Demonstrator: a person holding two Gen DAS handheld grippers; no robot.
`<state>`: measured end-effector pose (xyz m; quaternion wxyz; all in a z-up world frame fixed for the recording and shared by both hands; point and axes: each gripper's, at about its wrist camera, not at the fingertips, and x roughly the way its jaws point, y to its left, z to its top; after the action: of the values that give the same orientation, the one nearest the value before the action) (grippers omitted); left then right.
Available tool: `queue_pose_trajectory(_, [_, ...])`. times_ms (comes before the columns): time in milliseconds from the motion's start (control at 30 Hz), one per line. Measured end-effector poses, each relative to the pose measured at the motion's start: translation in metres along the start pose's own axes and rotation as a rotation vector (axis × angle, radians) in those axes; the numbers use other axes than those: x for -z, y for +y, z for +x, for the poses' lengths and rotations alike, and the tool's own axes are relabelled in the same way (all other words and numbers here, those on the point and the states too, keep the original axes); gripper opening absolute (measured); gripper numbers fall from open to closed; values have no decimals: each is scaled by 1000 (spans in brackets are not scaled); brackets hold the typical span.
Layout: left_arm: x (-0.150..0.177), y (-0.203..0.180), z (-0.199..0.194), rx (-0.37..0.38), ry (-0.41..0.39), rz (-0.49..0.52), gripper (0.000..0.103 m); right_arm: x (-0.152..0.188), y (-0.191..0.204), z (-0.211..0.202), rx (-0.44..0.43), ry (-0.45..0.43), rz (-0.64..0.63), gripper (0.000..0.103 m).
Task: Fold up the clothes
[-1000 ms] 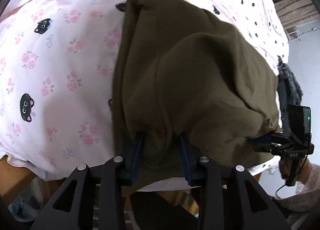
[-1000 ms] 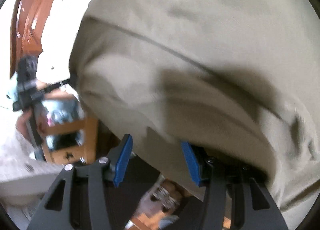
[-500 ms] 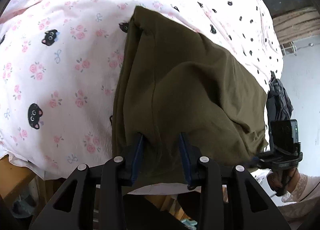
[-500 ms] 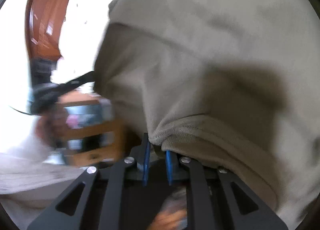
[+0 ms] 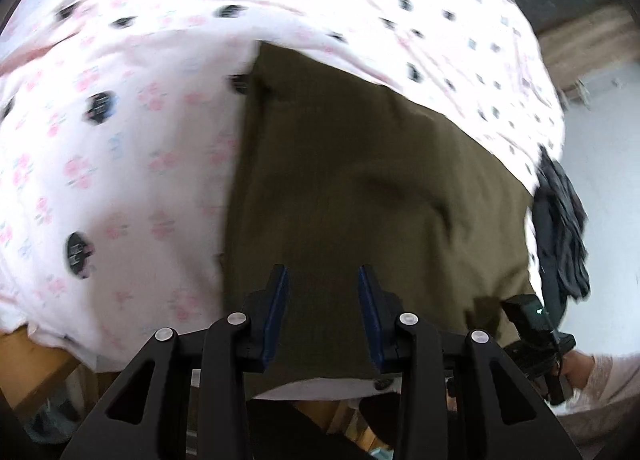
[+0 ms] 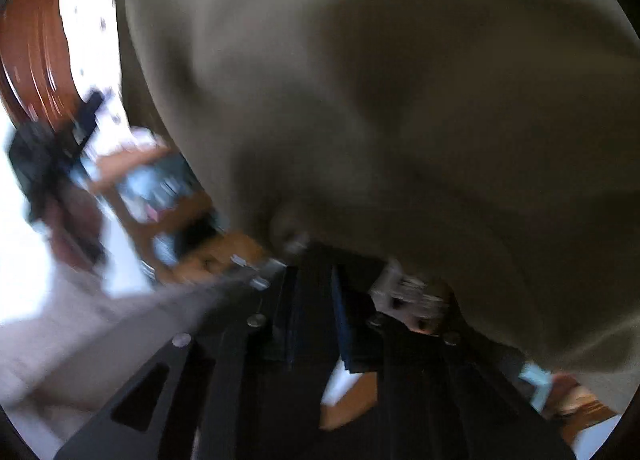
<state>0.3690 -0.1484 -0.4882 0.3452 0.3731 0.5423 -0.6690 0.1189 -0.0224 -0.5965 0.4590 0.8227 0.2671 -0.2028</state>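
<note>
- 1 olive-green garment (image 5: 360,188) lies on a bed, flat on a pink sheet printed with cats and roses (image 5: 120,164); its near hem reaches the bed's near edge.
- Its left side runs as a straight, doubled-looking edge and the whole shape is roughly a rectangle, so at least 1 fold seems to be in it; how many more are wanted, the pictures do not settle.
- A few soft creases sit right of the garment's middle, so some smoothing may be left.
- The left gripper (image 5: 323,312) hovers over the near hem with its jaws spread wide and nothing between them.
- The right gripper (image 6: 316,324) shows in the right wrist view under heavy blur; its blue pads look close together, but whether cloth is caught between them I cannot tell. The garment fills most of that view, very near the lens.
- In the left wrist view the right gripper sits at the garment's near right corner, with a pale sleeve (image 5: 608,380) behind it.
- A dark grey bundle of cloth (image 5: 560,232) hangs at the bed's right edge.
- The bed has a wooden frame (image 5: 36,364), and a reddish-brown curved board (image 6: 36,44) shows at the far left of the right wrist view.
</note>
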Motion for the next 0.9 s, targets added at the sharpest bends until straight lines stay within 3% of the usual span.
queue_pose_trajectory(100, [10, -28, 21, 39, 86, 113, 30, 19, 19, -2, 64, -4, -115, 19])
queue_pose_trajectory(267, [28, -59, 56, 29, 194, 230, 30, 37, 29, -76, 198, -275, -195, 19])
queue_pose_trajectory(400, [40, -63, 77, -46, 265, 274, 30, 30, 4, -132, 432, -452, -131, 28])
queue_pose_trajectory(433, [43, -61, 83, -83, 284, 282, 30, 24, -11, -140, 509, -457, -83, 28])
queue_pose_trajectory(533, [52, -48, 86, -126, 309, 298, 30, 19, -56, -140, 608, -384, 80, 28])
queue_pose_trajectory(667, [53, -38, 70, -146, 294, 293, 29, 59, -102, -127, 567, -359, 202, 21])
queue_pose_trajectory(733, [52, -35, 59, -151, 276, 285, 29, 82, -117, -114, 633, -283, 296, 27])
queue_pose_trajectory(800, [51, -32, 49, -155, 258, 277, 29, 100, -117, -110, 634, -275, 318, 27])
queue_pose_trajectory(900, [43, -34, 36, -131, 215, 260, 29, 104, -81, -124, 670, -377, 203, 28])
